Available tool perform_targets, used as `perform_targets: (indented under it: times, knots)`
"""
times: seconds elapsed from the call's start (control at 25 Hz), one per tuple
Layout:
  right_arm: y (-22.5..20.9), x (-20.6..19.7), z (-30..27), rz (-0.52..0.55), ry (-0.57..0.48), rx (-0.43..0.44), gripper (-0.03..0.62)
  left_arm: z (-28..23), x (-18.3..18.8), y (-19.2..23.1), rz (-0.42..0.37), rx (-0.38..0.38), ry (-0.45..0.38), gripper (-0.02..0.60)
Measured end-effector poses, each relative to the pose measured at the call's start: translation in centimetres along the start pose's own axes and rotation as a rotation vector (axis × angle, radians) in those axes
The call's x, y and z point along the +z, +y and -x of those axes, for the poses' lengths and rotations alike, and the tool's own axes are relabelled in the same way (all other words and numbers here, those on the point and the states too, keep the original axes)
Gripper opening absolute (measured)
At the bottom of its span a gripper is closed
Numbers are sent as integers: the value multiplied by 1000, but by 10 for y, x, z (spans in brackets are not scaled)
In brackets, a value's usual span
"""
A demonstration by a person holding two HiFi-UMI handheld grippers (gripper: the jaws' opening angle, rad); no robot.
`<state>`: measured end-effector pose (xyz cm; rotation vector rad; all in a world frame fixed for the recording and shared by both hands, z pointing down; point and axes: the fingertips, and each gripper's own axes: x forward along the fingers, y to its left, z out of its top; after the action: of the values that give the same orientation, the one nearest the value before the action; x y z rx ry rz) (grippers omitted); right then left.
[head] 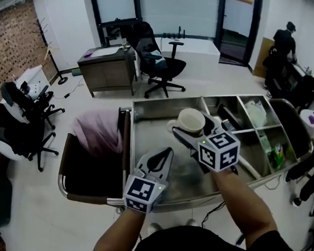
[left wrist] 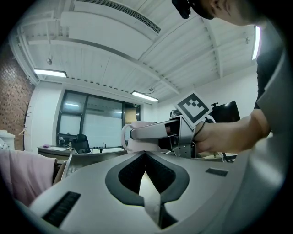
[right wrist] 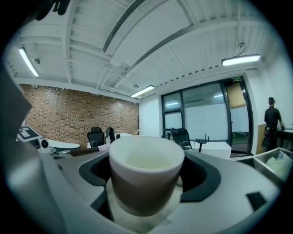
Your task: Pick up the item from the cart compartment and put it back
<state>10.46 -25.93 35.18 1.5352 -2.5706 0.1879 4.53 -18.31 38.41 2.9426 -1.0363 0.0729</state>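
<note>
The right gripper (head: 196, 129) is grasping the white cup (head: 191, 119), with its jaws hugging the cup's sides. The cup is hanging over the big compartment of the cart (head: 166, 102), so the picking up looks done. Putting it back down in the cart is not yet done. The left gripper (head: 163, 154) is clenched on nothing, near the cart's front edge.

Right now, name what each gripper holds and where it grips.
Right gripper: the cup, fingers on its body's sides. Left gripper: shut, empty.
</note>
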Motion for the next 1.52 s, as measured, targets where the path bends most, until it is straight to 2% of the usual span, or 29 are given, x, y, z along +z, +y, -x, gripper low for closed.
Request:
perform_targets:
  times: [0.6, 1.08, 1.52]
  knots:
    - [13, 13, 58, -1, -94, -4, 457, 3, 4, 2, 2, 6, -15, -2]
    - [20, -23, 77, -64, -87, 16, 456, 2, 3, 0, 5, 4, -13, 0]
    - [22, -38, 72, -53, -65, 18, 456, 3, 5, 2, -3, 15, -25, 0]
